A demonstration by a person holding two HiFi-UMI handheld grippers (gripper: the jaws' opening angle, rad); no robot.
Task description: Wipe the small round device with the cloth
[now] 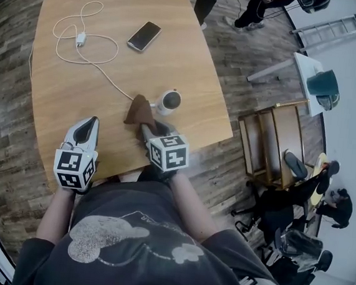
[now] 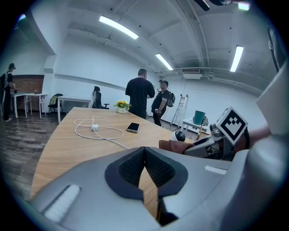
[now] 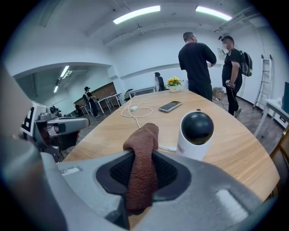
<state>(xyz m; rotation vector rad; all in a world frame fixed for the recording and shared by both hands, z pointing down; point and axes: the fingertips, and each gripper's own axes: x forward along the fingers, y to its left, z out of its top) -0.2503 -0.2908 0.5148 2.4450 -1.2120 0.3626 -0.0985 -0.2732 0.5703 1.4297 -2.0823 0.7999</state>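
A small round white device (image 1: 169,100) with a dark dome (image 3: 196,134) stands on the wooden table (image 1: 57,96) near its right edge. A brown cloth (image 1: 139,111) (image 3: 142,155) is pinched between the pads of my right gripper (image 1: 148,129) (image 3: 141,173), its free end pointing toward the device, just left of it. My left gripper (image 1: 89,124) (image 2: 144,170) rests at the near table edge, jaws closed with nothing between them. In the left gripper view the cloth (image 2: 176,146) and device (image 2: 179,135) show at right.
A white charger cable (image 1: 81,38) loops across the table's far left, one strand running toward the device. A black phone (image 1: 144,36) lies beyond. Two people (image 3: 198,63) stand at the far end by a flower pot (image 3: 174,83). Chairs (image 1: 278,145) and a person sit right of the table.
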